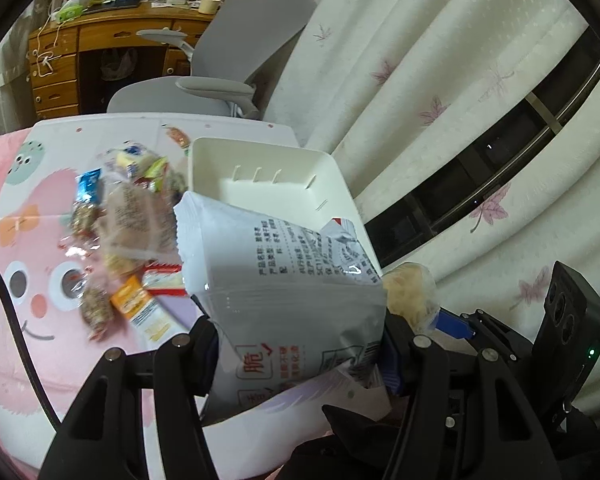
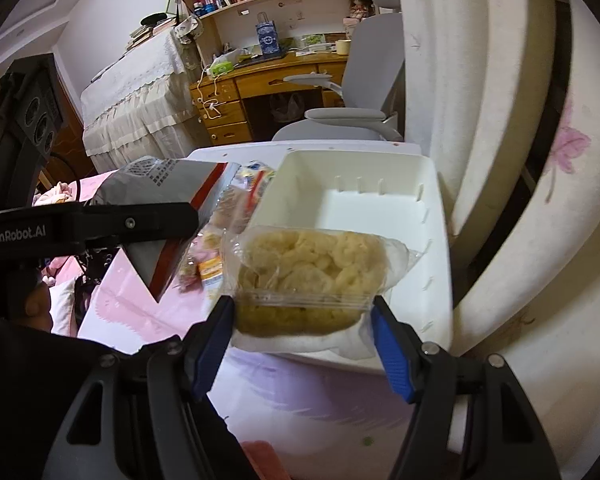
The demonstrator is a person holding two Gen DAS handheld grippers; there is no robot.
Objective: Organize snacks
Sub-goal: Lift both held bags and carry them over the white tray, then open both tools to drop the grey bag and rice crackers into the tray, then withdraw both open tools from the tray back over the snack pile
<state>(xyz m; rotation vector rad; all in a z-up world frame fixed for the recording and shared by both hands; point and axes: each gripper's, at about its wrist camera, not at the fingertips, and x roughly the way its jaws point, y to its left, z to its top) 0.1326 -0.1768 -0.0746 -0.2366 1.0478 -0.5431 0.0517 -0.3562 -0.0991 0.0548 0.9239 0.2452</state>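
Left gripper (image 1: 300, 354) clamps the lower end of a silver-grey snack bag (image 1: 284, 272), held above the table with its top reaching over the near-left rim of the white bin (image 1: 332, 168). Right gripper (image 2: 302, 334) pinches a clear pack of pale yellow puffed snack (image 2: 312, 272) between its blue pads (image 2: 392, 354), at the bin's near edge. Remaining snacks (image 1: 120, 232) lie piled on the cartoon-print tabletop (image 1: 32, 240), left of the bin.

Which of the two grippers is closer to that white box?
Right. The right gripper holds a clear pastry pack at the white box's near rim; the left gripper, gripping a grey bag, sits beside it, slightly further off.
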